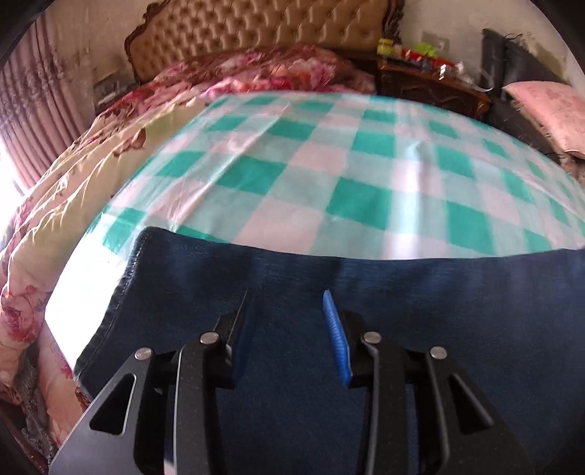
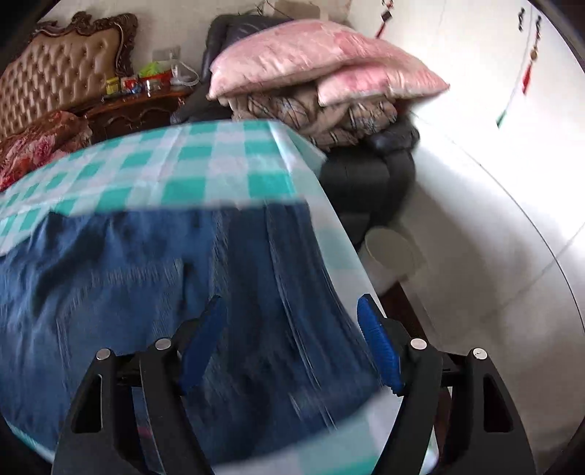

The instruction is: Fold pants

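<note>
Dark blue denim pants [image 1: 175, 285] lie flat on the green-and-white checked sheet [image 1: 329, 164] near the bed's front edge. In the left wrist view a stitched hem end runs down the pants' left side. My left gripper [image 1: 287, 307] hovers over the cloth with its jaws apart and nothing pinched between the blue pads. In the right wrist view the pants [image 2: 109, 263] reach to the right edge of the checked sheet [image 2: 182, 171]. My right gripper [image 2: 292, 310] stands wide open above that end, its pads clear of the cloth. The image is motion-blurred.
A floral quilt [image 1: 73, 175] is bunched along the bed's left side below a tufted headboard [image 1: 256, 25]. A cluttered wooden nightstand [image 2: 135, 109] stands at the bed's head. Pink pillows [image 2: 310, 62] are piled on a dark chair [image 2: 365, 179] to the right. A white wall [image 2: 493, 182] lies beyond.
</note>
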`<state>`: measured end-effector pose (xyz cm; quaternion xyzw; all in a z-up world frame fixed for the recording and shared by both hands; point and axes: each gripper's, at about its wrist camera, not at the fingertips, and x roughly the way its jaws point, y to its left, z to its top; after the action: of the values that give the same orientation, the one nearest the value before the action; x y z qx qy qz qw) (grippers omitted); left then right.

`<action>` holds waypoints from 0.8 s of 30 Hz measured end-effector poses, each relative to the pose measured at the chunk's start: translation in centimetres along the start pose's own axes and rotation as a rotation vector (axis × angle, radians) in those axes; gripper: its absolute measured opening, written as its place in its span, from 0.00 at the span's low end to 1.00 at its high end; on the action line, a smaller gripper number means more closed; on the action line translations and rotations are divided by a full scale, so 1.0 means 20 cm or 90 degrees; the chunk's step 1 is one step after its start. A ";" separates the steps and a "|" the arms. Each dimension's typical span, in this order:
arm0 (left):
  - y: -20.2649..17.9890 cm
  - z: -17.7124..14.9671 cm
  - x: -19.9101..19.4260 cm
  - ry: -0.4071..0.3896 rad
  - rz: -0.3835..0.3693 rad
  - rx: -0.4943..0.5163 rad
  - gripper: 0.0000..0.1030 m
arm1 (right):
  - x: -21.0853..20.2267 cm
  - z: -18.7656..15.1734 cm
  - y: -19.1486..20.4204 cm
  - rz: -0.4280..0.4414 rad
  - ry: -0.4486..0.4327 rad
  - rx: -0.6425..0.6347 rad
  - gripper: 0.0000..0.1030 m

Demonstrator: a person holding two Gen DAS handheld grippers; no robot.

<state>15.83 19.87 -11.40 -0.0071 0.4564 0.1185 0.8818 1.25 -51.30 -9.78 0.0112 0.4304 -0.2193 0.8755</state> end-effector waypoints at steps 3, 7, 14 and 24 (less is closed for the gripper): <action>-0.02 -0.08 -0.14 -0.027 -0.018 -0.001 0.37 | 0.06 -0.10 -0.03 -0.025 0.039 -0.017 0.67; -0.03 -0.25 -0.27 -0.035 -0.027 -0.028 0.38 | 0.06 -0.18 -0.03 -0.052 0.040 -0.025 0.67; -0.09 -0.44 -0.36 -0.017 -0.048 -0.042 0.43 | -0.13 -0.21 0.12 -0.070 0.039 0.012 0.67; -0.14 -0.49 -0.28 0.022 -0.062 -0.050 0.49 | -0.14 -0.27 0.36 -0.020 0.054 -0.013 0.67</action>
<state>5.44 14.75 -12.98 -0.0658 0.4656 0.0931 0.8776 -1.57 -42.63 -12.27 0.0045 0.4695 -0.2278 0.8530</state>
